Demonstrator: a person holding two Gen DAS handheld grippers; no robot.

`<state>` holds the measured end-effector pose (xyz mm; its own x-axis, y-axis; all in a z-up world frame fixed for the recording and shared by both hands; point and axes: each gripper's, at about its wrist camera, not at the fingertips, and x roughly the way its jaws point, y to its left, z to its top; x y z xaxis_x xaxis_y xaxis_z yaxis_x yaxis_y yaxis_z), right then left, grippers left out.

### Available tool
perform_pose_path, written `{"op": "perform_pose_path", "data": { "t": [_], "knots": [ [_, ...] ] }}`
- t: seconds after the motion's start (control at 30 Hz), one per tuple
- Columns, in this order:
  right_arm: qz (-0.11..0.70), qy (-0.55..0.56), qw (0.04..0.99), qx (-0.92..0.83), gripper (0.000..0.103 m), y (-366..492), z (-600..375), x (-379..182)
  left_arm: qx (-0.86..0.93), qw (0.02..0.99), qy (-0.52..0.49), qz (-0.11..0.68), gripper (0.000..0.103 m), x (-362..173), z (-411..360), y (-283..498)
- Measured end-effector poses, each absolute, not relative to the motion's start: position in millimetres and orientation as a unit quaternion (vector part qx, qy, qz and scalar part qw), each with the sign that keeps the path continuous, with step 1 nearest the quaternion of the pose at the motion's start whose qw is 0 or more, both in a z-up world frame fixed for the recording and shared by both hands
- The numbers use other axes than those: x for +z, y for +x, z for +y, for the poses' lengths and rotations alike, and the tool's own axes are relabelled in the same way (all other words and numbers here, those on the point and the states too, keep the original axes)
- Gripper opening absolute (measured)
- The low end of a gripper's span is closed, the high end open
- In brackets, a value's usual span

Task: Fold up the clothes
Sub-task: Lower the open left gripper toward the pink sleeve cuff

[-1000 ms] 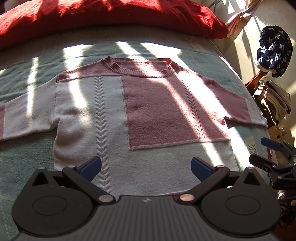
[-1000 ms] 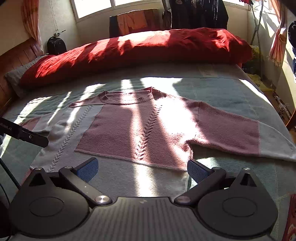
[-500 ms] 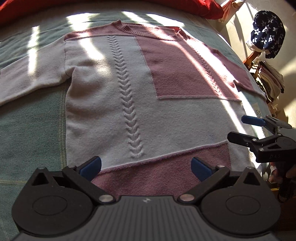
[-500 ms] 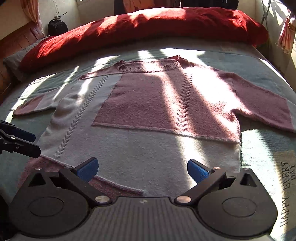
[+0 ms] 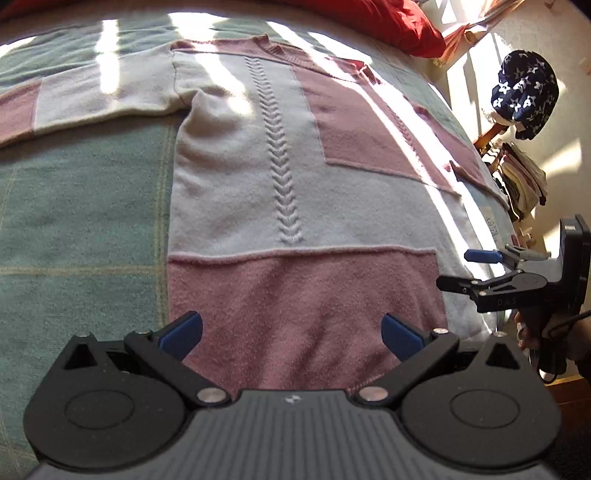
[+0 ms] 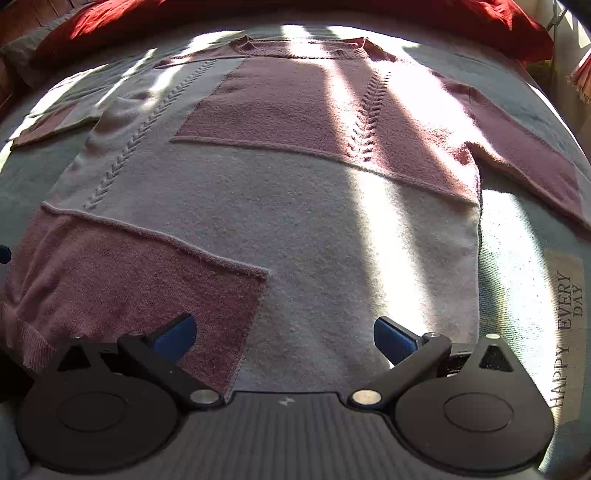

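- A pink and pale grey patchwork knit sweater [image 5: 280,192] lies flat, front up, on a bed covered with a green checked blanket [image 5: 81,229]; its neckline points toward the far end of the bed and its hem toward both grippers.
- Both sleeves are spread out sideways on the blanket, one to each side of the body.
- Strips of sunlight and shadow cross the sweater and the blanket.
- The left gripper [image 5: 291,330] hovers low over the pink panel at the hem, its jaws spread wide with nothing between the blue pads [image 5: 183,330].
- The right gripper [image 6: 284,332] hovers over the hem too, above the line where the pink panel meets the grey knit; its jaws are also spread wide and hold nothing.
- From the left wrist view, the right gripper [image 5: 458,269] appears at the sweater's right edge, near the hem, with a hand [image 5: 532,332] around its handle.
- I cannot tell whether either gripper's pads touch the knit.
- A long red cushion [image 6: 480,14] lies across the head of the bed, beyond the neckline.
- A pale label printed "HAPPY EVERY DAY" [image 6: 567,325] sits on the blanket just right of the sweater.
- A dark blue cloth with white stars [image 5: 524,96] hangs beside the bed, well apart from the sweater.
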<state>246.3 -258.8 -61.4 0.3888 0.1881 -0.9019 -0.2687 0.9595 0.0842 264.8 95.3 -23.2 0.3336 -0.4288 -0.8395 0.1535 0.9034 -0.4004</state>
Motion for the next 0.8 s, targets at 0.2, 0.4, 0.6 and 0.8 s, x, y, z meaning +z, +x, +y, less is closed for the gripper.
{"op": "perform_pose_path", "data": {
  "t": [0.2,0.4,0.6,0.8],
  "knots": [
    [0.519,-0.026,0.843,0.139,0.103,276.2,-250.4,-55.3,-0.081,0.84,-0.285,0.455,0.102,-31.2,176.7,376.6],
    [0.509,-0.029,0.846,0.153,0.103,290.3,-235.6,-56.9,-0.14,0.795,-0.421,0.414,0.102,-46.7,160.9,420.0],
    [0.514,-0.024,0.843,0.158,0.103,293.5,-232.1,-58.7,-0.141,0.764,-0.44,0.45,0.102,-82.3,128.3,422.6],
    [0.509,-0.028,0.847,0.151,0.103,296.4,-239.7,-50.8,-0.07,0.806,-0.356,0.468,0.102,-67.8,135.0,415.6]
  ]
}}
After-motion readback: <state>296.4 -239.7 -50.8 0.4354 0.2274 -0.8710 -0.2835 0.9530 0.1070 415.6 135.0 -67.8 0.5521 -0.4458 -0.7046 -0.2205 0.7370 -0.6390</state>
